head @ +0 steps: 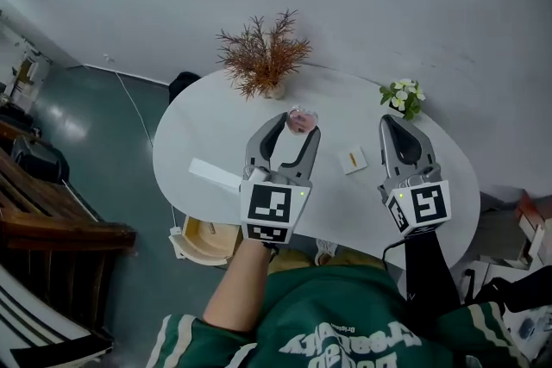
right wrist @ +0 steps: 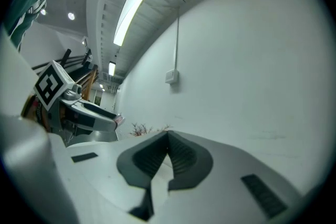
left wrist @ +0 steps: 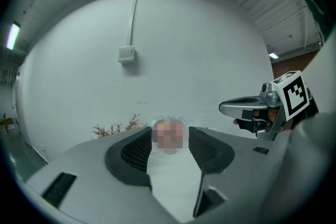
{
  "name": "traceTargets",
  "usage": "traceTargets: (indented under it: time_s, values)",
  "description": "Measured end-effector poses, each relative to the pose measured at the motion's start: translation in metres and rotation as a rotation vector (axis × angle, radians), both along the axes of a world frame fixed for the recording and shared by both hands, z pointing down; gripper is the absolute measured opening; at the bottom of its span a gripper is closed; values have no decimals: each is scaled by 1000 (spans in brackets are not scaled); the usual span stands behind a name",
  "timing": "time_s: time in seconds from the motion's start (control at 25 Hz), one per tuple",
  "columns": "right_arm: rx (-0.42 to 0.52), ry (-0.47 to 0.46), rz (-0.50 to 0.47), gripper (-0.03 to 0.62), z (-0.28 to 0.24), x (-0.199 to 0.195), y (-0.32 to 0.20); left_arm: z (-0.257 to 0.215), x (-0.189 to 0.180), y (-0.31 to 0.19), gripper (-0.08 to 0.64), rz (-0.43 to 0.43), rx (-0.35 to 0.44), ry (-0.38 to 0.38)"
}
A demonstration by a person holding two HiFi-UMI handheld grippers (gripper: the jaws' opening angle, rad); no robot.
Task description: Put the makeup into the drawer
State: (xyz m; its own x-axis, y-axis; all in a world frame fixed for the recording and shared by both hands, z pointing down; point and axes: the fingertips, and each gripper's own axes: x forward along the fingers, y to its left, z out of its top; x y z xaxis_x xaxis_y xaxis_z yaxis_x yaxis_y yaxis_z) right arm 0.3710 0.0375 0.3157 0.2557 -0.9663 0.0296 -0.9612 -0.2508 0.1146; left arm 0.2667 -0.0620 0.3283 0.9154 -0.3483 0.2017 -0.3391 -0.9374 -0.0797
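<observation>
Makeup jar (head: 302,121), small and round with a clear lid over pink, is sitting right at the tips of the left claw (head: 298,125), and the claw is gripping it, one pad pressing on each side. The pair is hanging in the air above the white oval surface (head: 207,134), not resting on it. In the left gripper view the jar (left wrist: 169,128) is showing between the two dark ribbed pads (left wrist: 137,152), with the bare wall behind it. The right claw (head: 390,123) is riding alongside, well apart from the left, and in its own view the right claw (right wrist: 168,136) is closed with its tips meeting and nothing between them. On the surface, a small pale card (head: 352,159) is lying between the two claws, and a white strip (head: 214,175) is lying just left of the left claw's marker cube. At the far edge a dried brown plant (head: 263,60) is standing, with a little white-flowered plant (head: 404,96) off to the right. Below the near-left edge of the surface, a cream open drawer (head: 207,239) is poking out, well apart from the jar.
</observation>
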Motion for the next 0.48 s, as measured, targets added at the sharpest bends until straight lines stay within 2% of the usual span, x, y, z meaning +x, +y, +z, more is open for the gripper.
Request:
traceTargets:
  time_s: [0.24, 0.48]
  values:
    - [4, -4, -130, 3, -4, -72, -52, -4, -83, -38, 225, -129, 4, -6]
    - [9, -22, -281, 4, -1, -163, -104, -7, -185, -71, 225, -277, 12, -25]
